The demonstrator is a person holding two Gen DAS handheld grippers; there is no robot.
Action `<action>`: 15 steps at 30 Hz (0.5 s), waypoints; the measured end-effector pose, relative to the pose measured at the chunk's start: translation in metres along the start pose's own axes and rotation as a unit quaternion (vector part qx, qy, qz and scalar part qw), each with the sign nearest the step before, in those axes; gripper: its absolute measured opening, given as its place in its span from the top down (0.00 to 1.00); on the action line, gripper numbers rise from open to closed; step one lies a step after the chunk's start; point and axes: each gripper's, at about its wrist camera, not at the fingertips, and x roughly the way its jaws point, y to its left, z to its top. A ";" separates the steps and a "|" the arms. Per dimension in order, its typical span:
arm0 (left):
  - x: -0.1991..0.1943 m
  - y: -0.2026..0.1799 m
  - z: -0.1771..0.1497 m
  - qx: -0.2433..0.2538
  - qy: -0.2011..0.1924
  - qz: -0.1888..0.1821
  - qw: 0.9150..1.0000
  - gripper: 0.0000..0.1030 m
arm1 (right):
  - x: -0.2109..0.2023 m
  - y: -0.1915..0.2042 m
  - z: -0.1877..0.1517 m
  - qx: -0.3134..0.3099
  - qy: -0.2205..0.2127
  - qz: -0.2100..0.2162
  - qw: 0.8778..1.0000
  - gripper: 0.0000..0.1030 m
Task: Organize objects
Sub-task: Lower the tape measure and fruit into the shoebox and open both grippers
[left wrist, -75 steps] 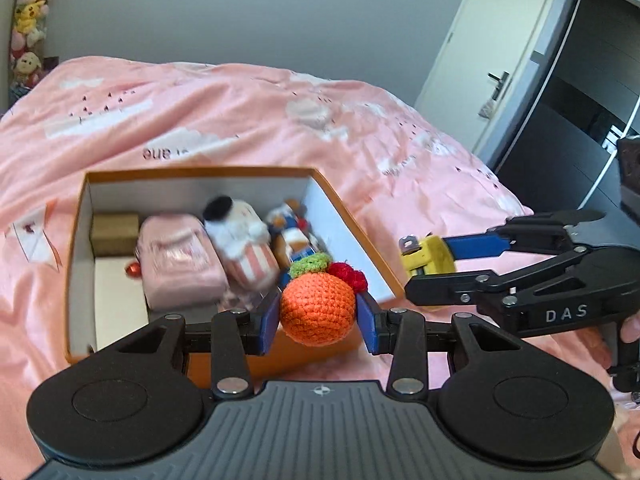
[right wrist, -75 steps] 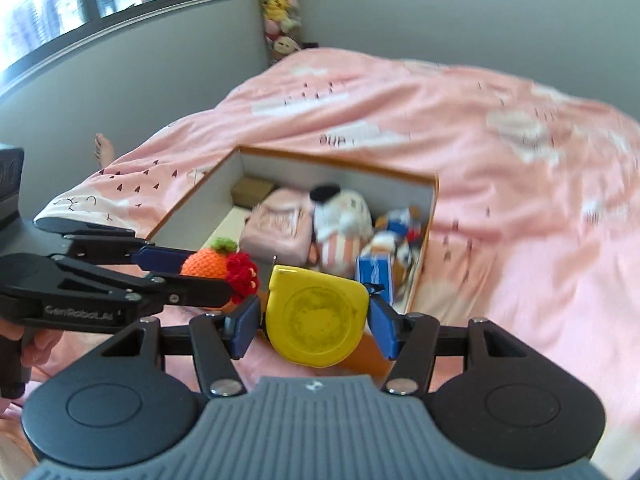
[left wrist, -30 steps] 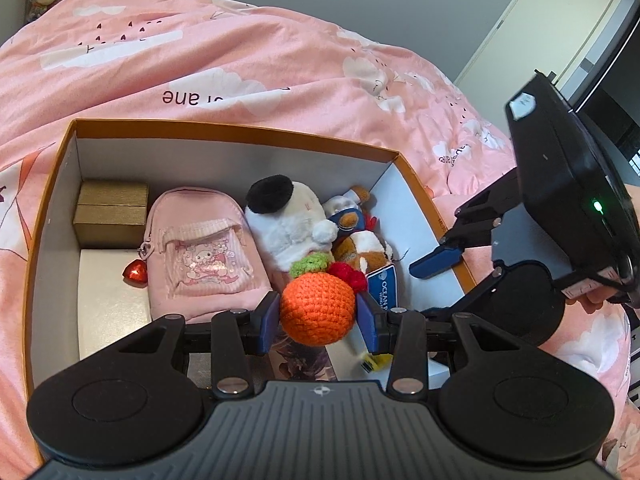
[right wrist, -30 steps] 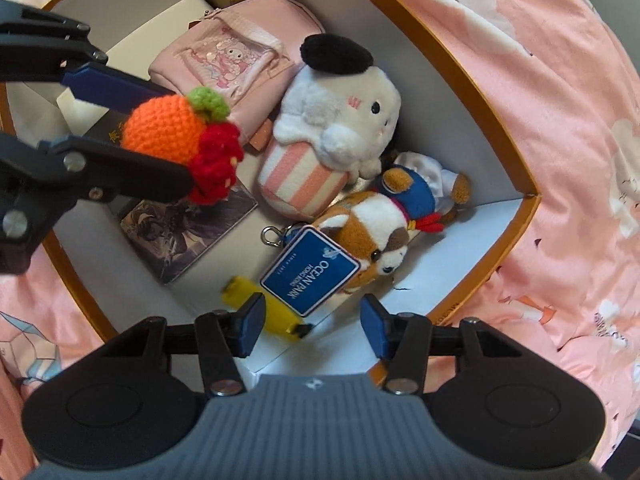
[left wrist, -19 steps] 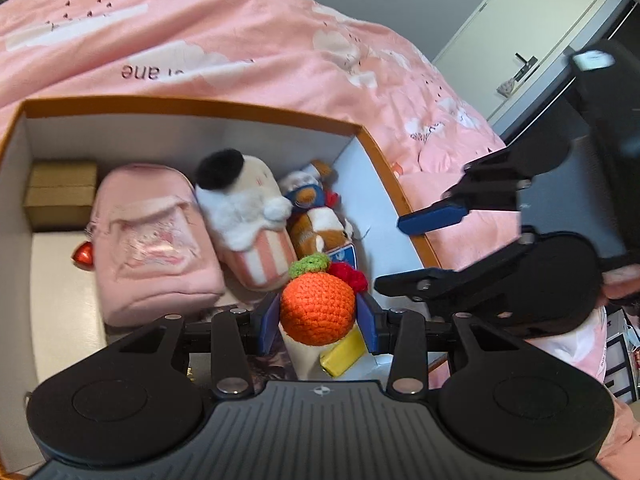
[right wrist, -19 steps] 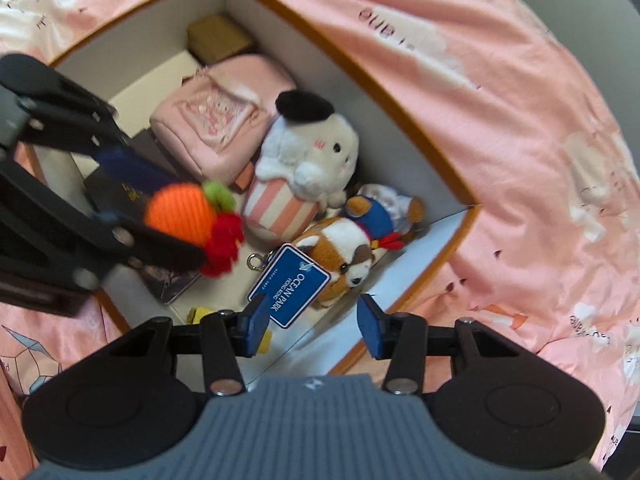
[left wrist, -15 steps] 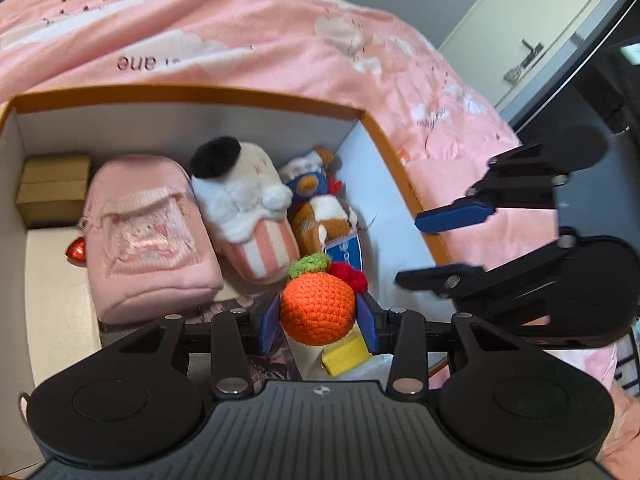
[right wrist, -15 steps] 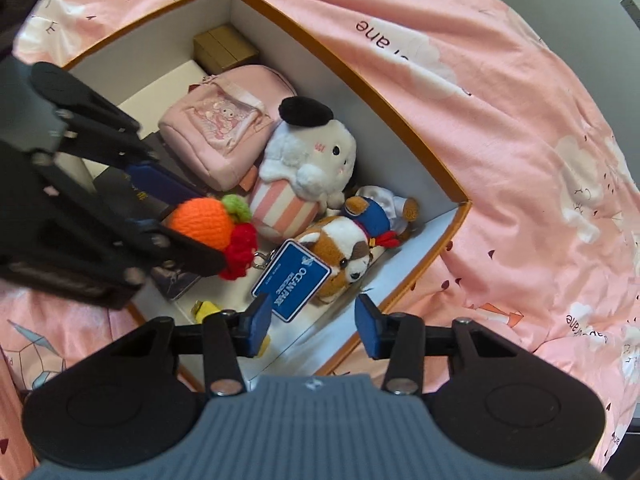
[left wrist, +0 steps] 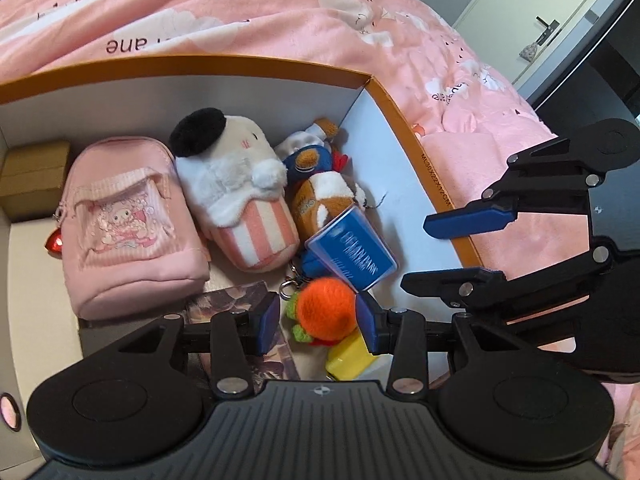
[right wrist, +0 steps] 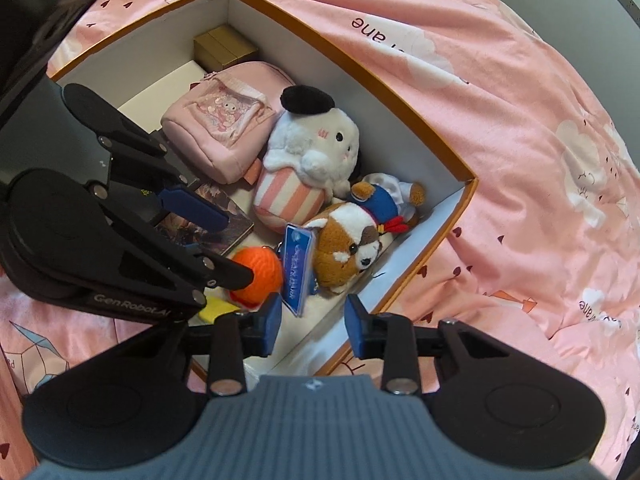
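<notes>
An orange crocheted ball (left wrist: 328,308) with a green leaf lies low in the orange-rimmed box (left wrist: 400,112), on a yellow tape measure (left wrist: 348,354). My left gripper (left wrist: 318,320) straddles the ball with a gap at the left pad, so it is open. In the right wrist view the ball (right wrist: 258,276) sits just past the left gripper (right wrist: 224,240), above the tape measure (right wrist: 214,306). My right gripper (right wrist: 312,312) hangs over the box's (right wrist: 360,68) near corner. Its jaws are closing with nothing between them. It also shows in the left wrist view, as the right gripper (left wrist: 440,252).
The box also holds a pink pouch (left wrist: 128,220), a white cupcake plush (left wrist: 236,184), a brown plush (left wrist: 320,196) with a blue tag (left wrist: 352,256), a book (left wrist: 232,300) and a gold carton (left wrist: 32,176). Pink bedding (left wrist: 280,12) surrounds it. A door (left wrist: 560,20) stands far right.
The right gripper let the yellow tape measure go into the box, rose and narrowed its jaws. The left gripper sank into the box, and the ball has turned over and come loose from its pads.
</notes>
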 end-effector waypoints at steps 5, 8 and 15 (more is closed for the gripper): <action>-0.009 0.004 -0.005 -0.008 -0.016 0.012 1.000 0.42 | -0.002 0.002 0.001 0.006 0.000 0.000 1.000 0.62; -0.019 0.003 -0.009 -0.006 -0.033 0.021 0.999 0.38 | -0.006 0.002 0.001 0.012 -0.007 -0.004 1.000 0.54; -0.054 -0.005 -0.019 0.013 -0.096 0.075 0.992 0.23 | -0.027 0.004 -0.002 0.046 -0.041 -0.003 0.998 0.41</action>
